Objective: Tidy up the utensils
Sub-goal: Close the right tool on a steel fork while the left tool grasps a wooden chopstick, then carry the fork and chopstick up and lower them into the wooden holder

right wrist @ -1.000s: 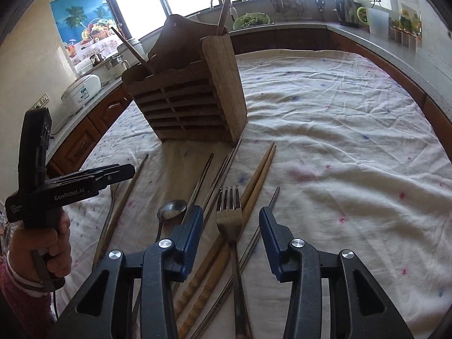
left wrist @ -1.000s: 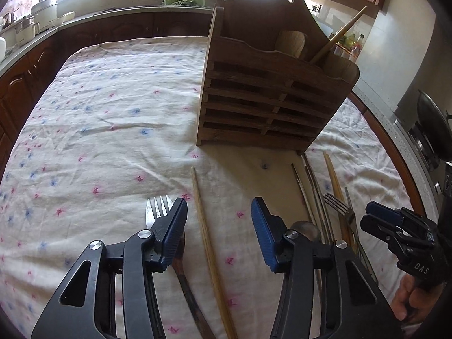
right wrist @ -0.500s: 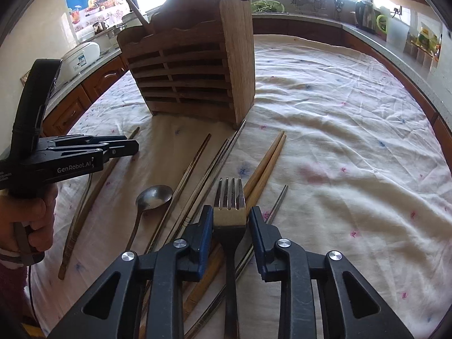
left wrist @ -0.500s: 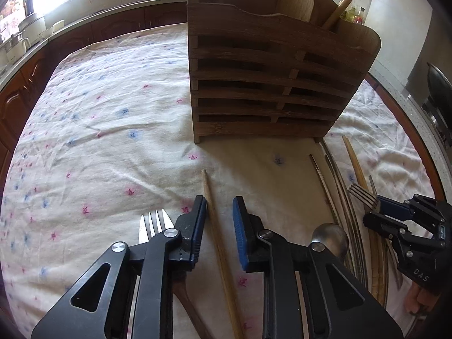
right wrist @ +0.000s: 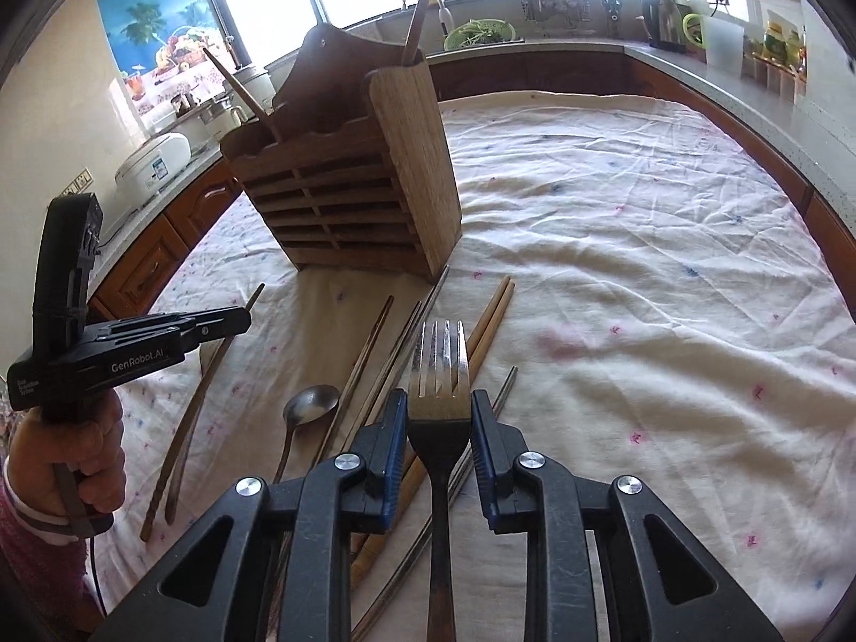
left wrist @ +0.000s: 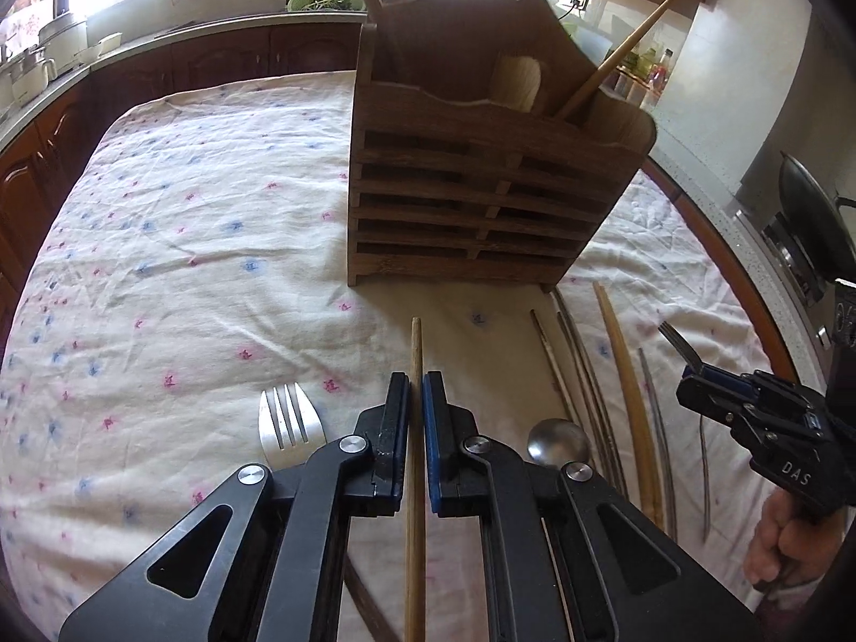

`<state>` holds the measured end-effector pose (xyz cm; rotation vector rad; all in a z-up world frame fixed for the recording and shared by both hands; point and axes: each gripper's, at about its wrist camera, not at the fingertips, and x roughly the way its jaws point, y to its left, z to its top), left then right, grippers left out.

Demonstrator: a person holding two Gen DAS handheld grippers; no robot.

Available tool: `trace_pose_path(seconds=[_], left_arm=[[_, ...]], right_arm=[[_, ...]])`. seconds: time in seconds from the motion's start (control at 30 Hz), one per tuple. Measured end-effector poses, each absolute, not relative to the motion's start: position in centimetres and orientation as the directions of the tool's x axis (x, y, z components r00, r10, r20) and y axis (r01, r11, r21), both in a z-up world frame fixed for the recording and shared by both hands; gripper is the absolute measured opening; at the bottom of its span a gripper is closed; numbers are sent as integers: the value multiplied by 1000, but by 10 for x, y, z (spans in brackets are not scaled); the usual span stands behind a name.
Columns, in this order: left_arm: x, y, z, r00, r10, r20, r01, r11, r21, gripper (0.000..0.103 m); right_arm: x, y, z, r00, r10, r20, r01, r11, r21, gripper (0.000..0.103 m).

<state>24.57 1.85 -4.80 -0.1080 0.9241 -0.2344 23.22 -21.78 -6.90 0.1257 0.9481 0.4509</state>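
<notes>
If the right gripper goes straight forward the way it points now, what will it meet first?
Probably the wooden utensil holder. The right gripper, shut on the fork, points over the chopsticks on the cloth toward the holder's near right corner. Depth is unclear, so it might pass just right of it.

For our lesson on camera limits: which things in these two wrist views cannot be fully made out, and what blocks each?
- Left wrist view: second silver fork, handle hidden under the left hand-held gripper.
- Left wrist view: metal spoon, handle hidden likewise.
- Right wrist view: clamped dark-handled fork, handle end cut off by the bottom edge.
- Both views: slatted wooden utensil holder, compartment contents mostly hidden by its walls.
</notes>
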Motion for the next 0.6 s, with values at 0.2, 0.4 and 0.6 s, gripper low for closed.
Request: trace_pose_path(seconds=[0.2, 0.4, 0.6], left_arm=[[225, 19, -17, 620, -293, -728, 180, 956, -231, 5], [199, 24, 15, 672, -331, -663, 200, 942, -269, 5], [174, 26, 45, 730, -356, -584, 221, 931, -291, 5]], right_arm=[[222, -222, -47, 540, 438, -719, -319, 897, 306, 23], [209, -226, -27, 586, 442, -679, -322, 896, 306, 23], [198, -235, -5, 627, 453, -634, -317, 892, 323, 23]])
